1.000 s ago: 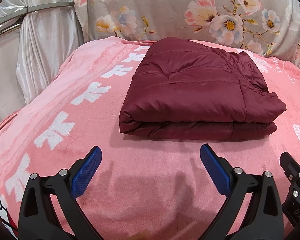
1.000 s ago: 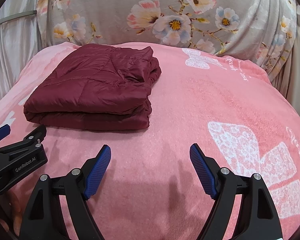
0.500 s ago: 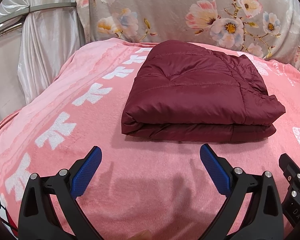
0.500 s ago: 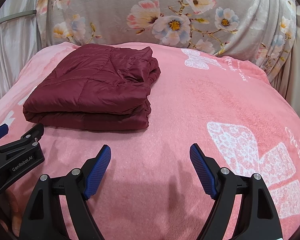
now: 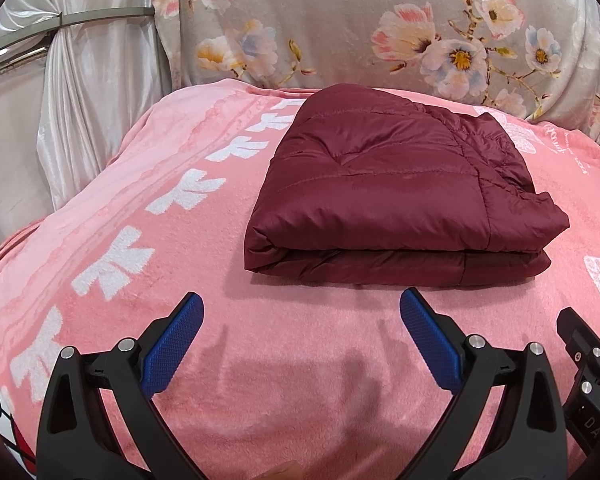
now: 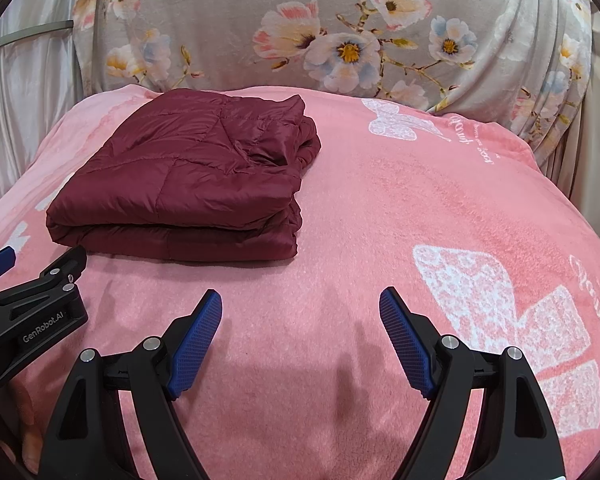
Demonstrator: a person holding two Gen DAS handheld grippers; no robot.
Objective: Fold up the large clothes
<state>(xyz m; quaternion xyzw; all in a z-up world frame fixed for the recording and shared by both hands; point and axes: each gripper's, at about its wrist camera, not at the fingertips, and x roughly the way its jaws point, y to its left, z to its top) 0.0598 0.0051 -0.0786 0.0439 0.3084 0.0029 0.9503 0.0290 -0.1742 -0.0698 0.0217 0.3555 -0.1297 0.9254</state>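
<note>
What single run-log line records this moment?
jacket: folded, lying on pink blanket | left gripper: open, empty | right gripper: open, empty

My left wrist camera looks forward, low over the pink blanket (image 5: 300, 360), toward the floral cover (image 5: 340, 20). My right wrist camera sits beside it, facing likewise. Both views share the folded maroon jacket (image 5: 392, 188) (image 6: 188, 184).

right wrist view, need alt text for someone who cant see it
A folded maroon puffer jacket lies on a pink blanket, left of centre, in front of a grey floral cover. The right tool hovers open and empty above the blanket, with the left tool at the left edge.
</note>
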